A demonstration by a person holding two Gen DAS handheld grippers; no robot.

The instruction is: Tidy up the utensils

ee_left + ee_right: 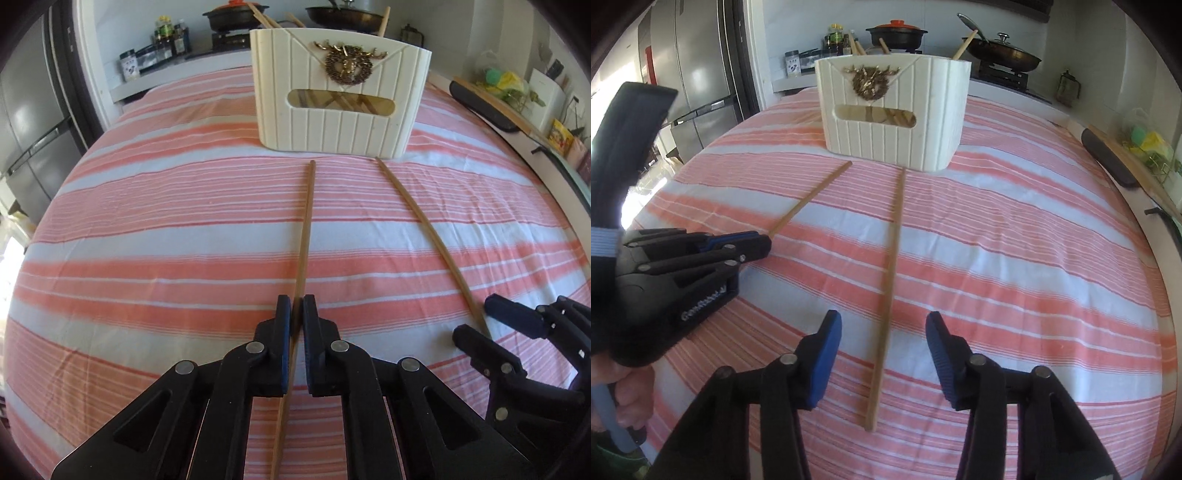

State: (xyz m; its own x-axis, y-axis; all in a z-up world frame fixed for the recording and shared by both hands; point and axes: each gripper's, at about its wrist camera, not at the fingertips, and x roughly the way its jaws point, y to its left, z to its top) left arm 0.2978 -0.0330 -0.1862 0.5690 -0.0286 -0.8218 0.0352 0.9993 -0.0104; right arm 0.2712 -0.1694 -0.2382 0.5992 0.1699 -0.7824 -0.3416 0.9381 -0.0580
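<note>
Two wooden chopsticks lie lengthwise on the pink-striped cloth, tips toward a cream ribbed holder (340, 122) (886, 136) with a gold deer ornament. Several chopsticks show through its window. My left gripper (297, 302) is shut on the left chopstick (306, 229), which runs back under the jaws. In the right wrist view that gripper (766, 240) sits at the left, holding its chopstick (812, 199). My right gripper (882, 321) is open, its blue pads on either side of the right chopstick (892, 258) without touching it. In the left wrist view that gripper (476, 319) straddles the chopstick's (424, 229) near end.
The striped tablecloth (1015, 258) covers the whole table. Behind the holder is a counter with a red-lidded pot (897, 33), a pan (1004, 51) and bottles (170, 40). A fridge (698, 66) stands far left. A dark board (1108, 158) lies along the right edge.
</note>
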